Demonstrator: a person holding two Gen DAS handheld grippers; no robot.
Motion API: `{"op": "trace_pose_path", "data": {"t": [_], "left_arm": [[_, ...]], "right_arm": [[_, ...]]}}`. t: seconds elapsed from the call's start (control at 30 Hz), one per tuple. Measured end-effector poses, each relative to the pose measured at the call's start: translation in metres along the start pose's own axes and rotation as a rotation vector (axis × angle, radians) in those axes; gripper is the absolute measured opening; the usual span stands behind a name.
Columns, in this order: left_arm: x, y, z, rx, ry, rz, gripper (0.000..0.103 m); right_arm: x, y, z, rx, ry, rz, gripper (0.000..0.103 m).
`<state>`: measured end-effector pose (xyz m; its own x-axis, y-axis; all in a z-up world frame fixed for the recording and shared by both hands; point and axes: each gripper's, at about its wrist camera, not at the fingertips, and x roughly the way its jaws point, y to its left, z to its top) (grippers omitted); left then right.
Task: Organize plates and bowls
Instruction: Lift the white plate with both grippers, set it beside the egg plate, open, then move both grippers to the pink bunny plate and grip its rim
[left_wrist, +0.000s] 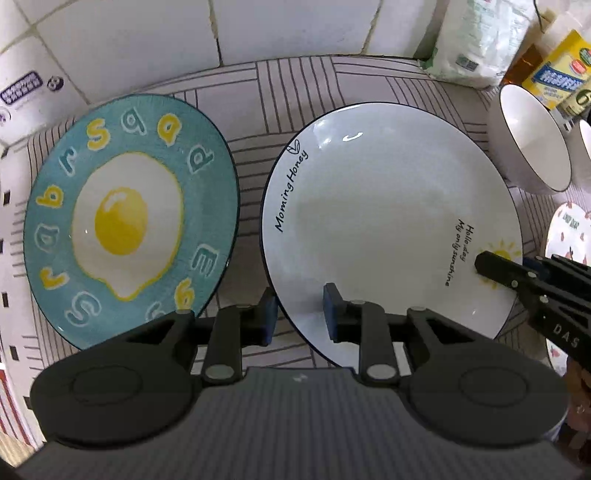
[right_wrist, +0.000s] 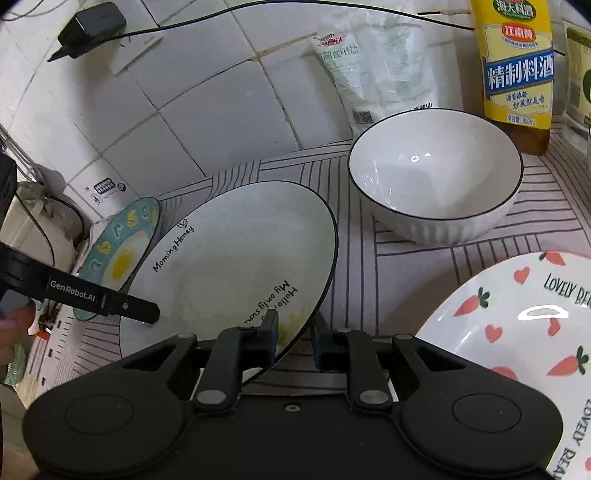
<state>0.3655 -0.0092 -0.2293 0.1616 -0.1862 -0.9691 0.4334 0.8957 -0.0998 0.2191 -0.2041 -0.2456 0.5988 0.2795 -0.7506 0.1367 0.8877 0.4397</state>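
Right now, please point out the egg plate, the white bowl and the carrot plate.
egg plate (left_wrist: 122, 225): left wrist view, on the painted yolk.
white bowl (right_wrist: 436, 173): right wrist view, on the inside wall.
carrot plate (right_wrist: 517, 332): right wrist view, on the white inner face.

1. Left wrist view: low and close over the counter, looking forward along the left gripper (left_wrist: 300, 314) toward the tiled wall (left_wrist: 147, 44). The white plate (left_wrist: 388, 206) rim passes between the fingers; the teal egg plate (left_wrist: 125, 218) lies left of them.
2. Right wrist view: equally near, angled from the opposite side along the right gripper (right_wrist: 294, 338). The white bowl (right_wrist: 436, 177) sits ahead-right.
3. Shared: both plates, bowl, salt bag (right_wrist: 376, 66).
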Motion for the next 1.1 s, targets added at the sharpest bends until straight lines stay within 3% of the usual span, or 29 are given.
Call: {"op": "trace_pose_path", "data": {"t": [0.2, 0.27, 0.43, 0.63, 0.87, 1.1], "left_arm": [[0.0, -0.005, -0.002, -0.007, -0.008, 0.031, 0.026], [-0.007, -0.009, -0.004, -0.003, -0.022, 0.049, 0.032], [-0.037, -0.009, -0.017, -0.048, -0.067, 0.042, 0.04], [-0.081, -0.027, -0.035, 0.001, -0.146, 0.036, 0.041], [-0.113, -0.076, -0.046, 0.102, -0.192, -0.014, 0.042], [-0.12, -0.144, -0.05, 0.207, -0.2, -0.082, 0.048]], "right_arm": [[0.005, 0.016, 0.0, -0.102, 0.054, -0.083, 0.031], [-0.002, 0.025, 0.0, -0.141, 0.054, -0.125, 0.031], [-0.046, 0.034, -0.003, -0.17, -0.019, -0.139, 0.043], [-0.12, 0.032, -0.013, -0.152, -0.138, -0.148, 0.047], [-0.195, 0.017, -0.037, -0.134, -0.255, -0.201, 0.055], [-0.233, -0.013, -0.064, -0.051, -0.296, -0.258, 0.062]]}}
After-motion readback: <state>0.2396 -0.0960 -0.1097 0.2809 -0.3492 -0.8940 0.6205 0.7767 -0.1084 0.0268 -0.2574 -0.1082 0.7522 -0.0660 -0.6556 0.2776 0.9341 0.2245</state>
